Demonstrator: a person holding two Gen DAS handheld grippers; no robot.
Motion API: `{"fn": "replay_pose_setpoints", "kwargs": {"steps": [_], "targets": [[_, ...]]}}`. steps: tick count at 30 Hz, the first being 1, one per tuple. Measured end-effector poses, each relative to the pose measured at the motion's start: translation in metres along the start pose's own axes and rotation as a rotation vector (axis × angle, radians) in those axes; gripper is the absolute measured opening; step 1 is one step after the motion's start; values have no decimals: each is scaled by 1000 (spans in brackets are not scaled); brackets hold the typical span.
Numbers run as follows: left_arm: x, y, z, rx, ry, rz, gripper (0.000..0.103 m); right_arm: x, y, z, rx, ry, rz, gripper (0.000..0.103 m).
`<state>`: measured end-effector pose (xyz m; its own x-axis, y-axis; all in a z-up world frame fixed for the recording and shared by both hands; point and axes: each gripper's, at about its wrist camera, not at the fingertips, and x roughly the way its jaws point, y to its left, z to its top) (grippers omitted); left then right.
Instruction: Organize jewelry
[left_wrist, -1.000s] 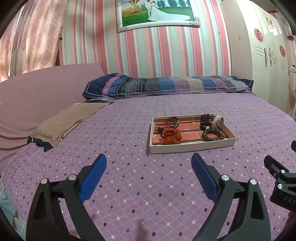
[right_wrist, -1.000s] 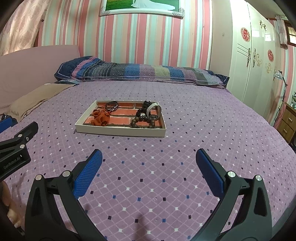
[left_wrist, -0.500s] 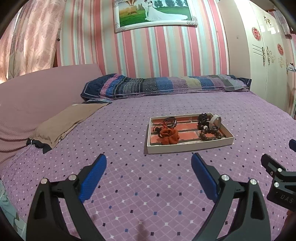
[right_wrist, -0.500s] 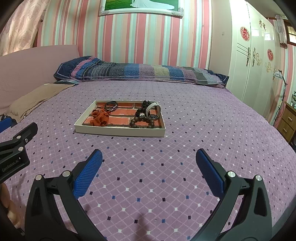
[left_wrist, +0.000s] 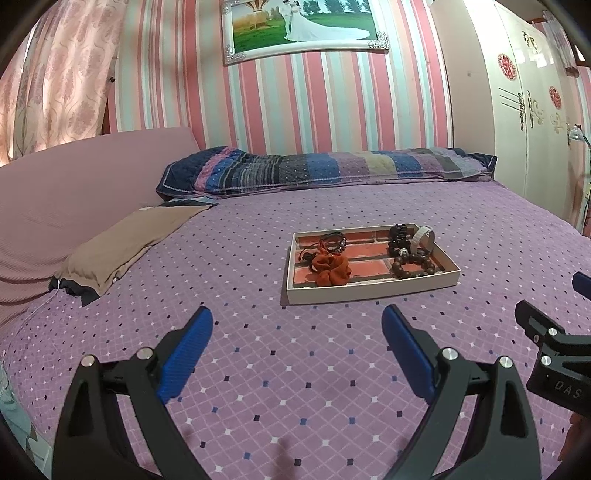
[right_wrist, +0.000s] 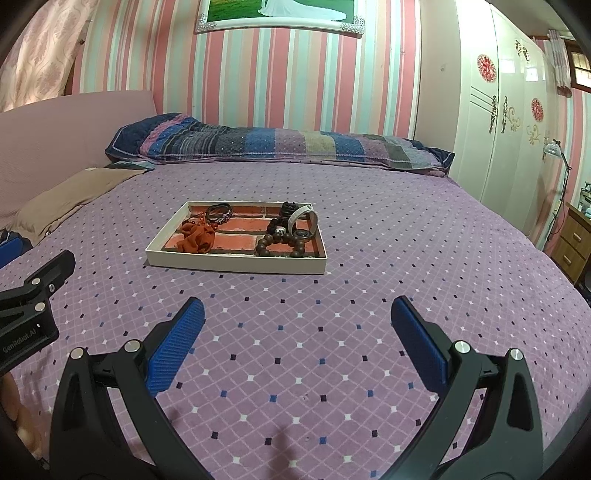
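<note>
Here the left tool (left_wrist: 297, 325) and the right tool (right_wrist: 297, 314) both hover over the purple diamond-patterned bedspread (right_wrist: 369, 206), each with its blue pads spread wide and nothing between them. Ahead of both, well apart from the fingertips, a shallow white tray (left_wrist: 373, 290) with a brick-patterned floor lies flat on the bed. In its left half sit a rust-orange scrunchie (left_wrist: 330, 270) and, behind it, a dark cord bracelet (left_wrist: 334, 243). In its right half a brown wooden bead bracelet (right_wrist: 282, 245) lies nearest, with a white band (right_wrist: 301, 218) and some black pieces behind it. A striped pillow (right_wrist: 280, 144) runs along the headboard wall.
</note>
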<state>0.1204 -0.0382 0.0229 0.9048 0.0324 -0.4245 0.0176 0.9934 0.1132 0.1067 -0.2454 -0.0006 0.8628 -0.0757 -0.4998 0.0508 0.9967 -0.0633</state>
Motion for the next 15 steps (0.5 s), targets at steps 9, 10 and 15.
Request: {"fn": "replay_pose_setpoints", "kwargs": {"steps": [9,10,15], "targets": [[0,-2,0,1,2,-1,91,-1,0,0,-1,-1,-2,99],[0,-2,0,1,3,-2,91,-1,-1,0,-1,-1,-2,99],[0,-2,0,0,3,-3,91,-2,-2,-1,-1,-2,-3,99]]}}
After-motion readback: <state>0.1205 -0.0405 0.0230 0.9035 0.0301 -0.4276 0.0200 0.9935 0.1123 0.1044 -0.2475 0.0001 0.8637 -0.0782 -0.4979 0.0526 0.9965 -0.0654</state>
